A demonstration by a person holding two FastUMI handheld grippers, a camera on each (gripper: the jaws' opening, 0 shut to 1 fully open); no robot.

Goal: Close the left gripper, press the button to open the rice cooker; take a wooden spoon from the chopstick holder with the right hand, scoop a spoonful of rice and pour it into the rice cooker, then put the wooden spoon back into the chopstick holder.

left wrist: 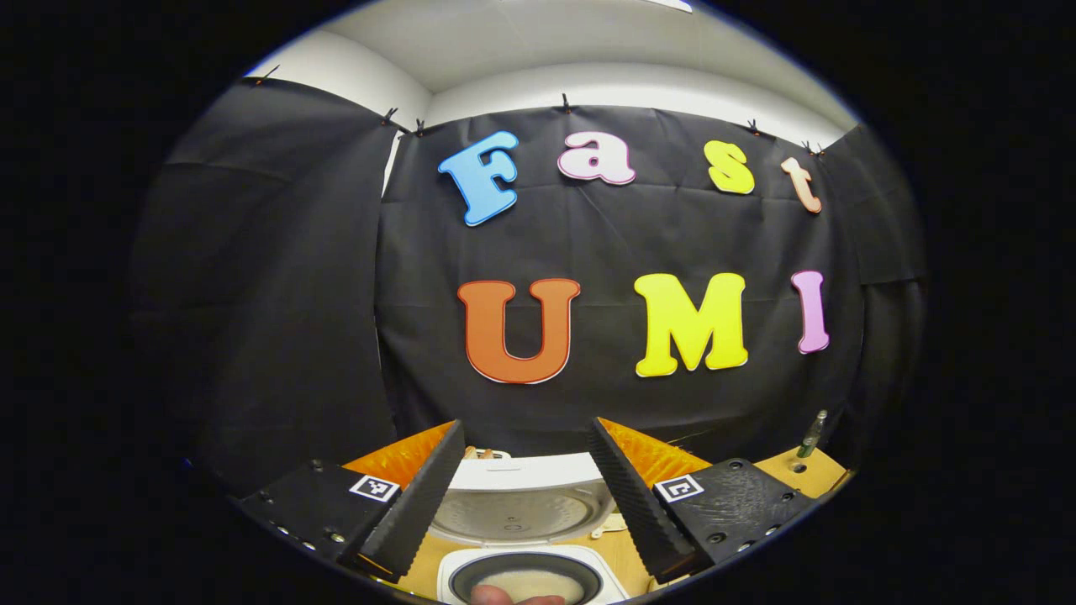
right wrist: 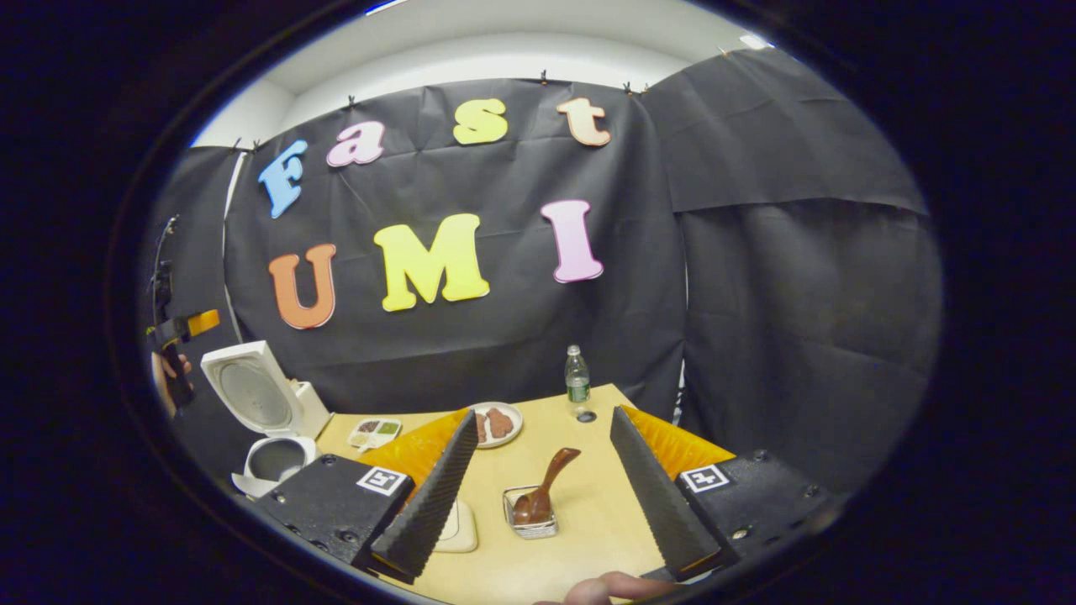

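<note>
R gripper (right wrist: 538, 496): fingers apart, nothing between them, lower centre of right gripper view, aimed at table (right wrist: 588, 538).
Wooden spoon (right wrist: 545, 487): between the spread fingers but farther off, bowl down in chopstick holder (right wrist: 530, 511), handle leaning up-right; not gripped.
L gripper (left wrist: 525, 496): fingers apart, holds nothing, bottom centre of left gripper view, above cooker.
Rice cooker (left wrist: 525, 571): lid (left wrist: 517, 504) up, inner pot exposed w/ pale contents; in right gripper view it sits lower left.
Done (judged): button press, lid open.
Left: grab spoon, scoop rice, pour into cooker, return spoon.
Rice source: can't tell which dish.
Others: plate (right wrist: 496, 423), bottle (right wrist: 577, 378) at table's far edge.
</note>
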